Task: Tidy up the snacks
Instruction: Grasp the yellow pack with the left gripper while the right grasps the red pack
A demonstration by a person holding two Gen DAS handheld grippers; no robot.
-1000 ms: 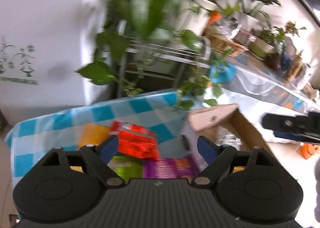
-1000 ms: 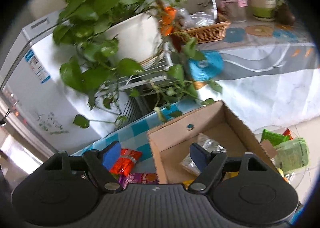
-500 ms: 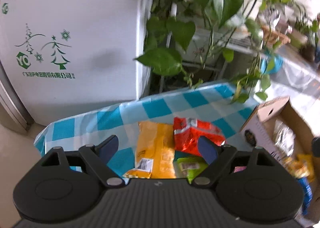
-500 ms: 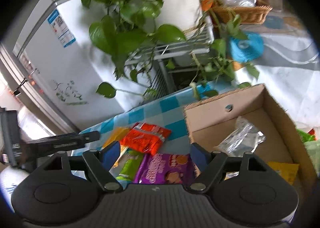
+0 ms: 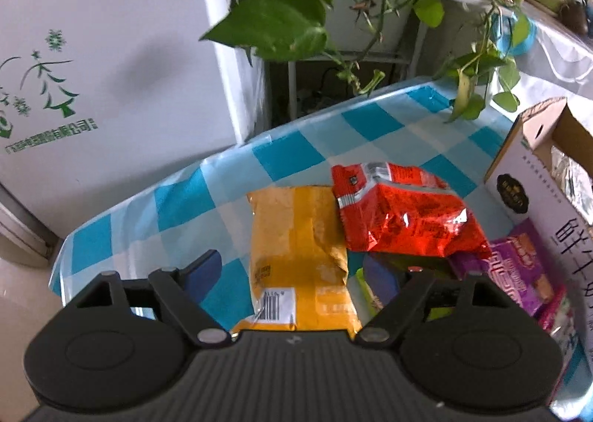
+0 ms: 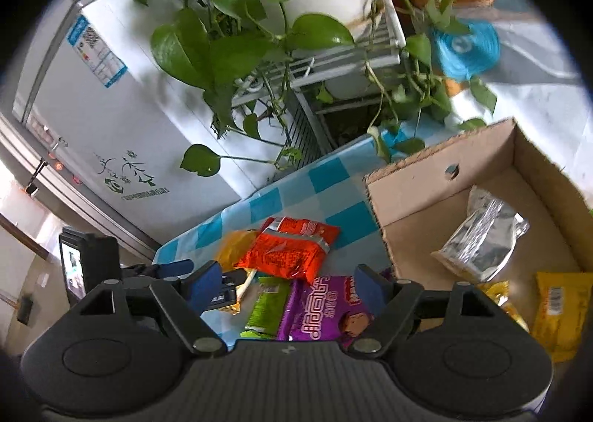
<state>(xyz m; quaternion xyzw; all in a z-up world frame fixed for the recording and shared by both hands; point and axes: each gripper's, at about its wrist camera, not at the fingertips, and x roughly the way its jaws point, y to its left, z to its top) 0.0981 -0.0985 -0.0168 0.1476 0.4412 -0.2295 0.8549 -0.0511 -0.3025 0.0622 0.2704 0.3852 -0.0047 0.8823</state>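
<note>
Loose snack packets lie on a blue-checked tablecloth (image 5: 296, 148): a yellow packet (image 5: 296, 248), a red packet (image 5: 404, 214), a purple packet (image 6: 322, 307) and a green packet (image 6: 267, 307). My left gripper (image 5: 292, 275) hangs low over the yellow packet. The packet lies between its closing jaws, and the pads do not touch it. My right gripper (image 6: 287, 285) hovers above the purple and green packets, jaws opening and holding nothing. To the right, a cardboard box (image 6: 407, 181) holds a silver packet (image 6: 478, 236) and another yellow packet (image 6: 559, 311).
Trailing plant vines (image 5: 281, 25) hang over the table's far edge. Behind them is a metal rack (image 6: 333, 59), with a white fridge (image 5: 92, 51) at the left. The cloth drops off at the near-left corner (image 5: 63, 266). The left tool's lit screen (image 6: 74, 266) shows at the left.
The left gripper has sunk toward the table and swung left, so the yellow packet now lies between its fingers. The right gripper has swung left from the box toward the loose packets.
</note>
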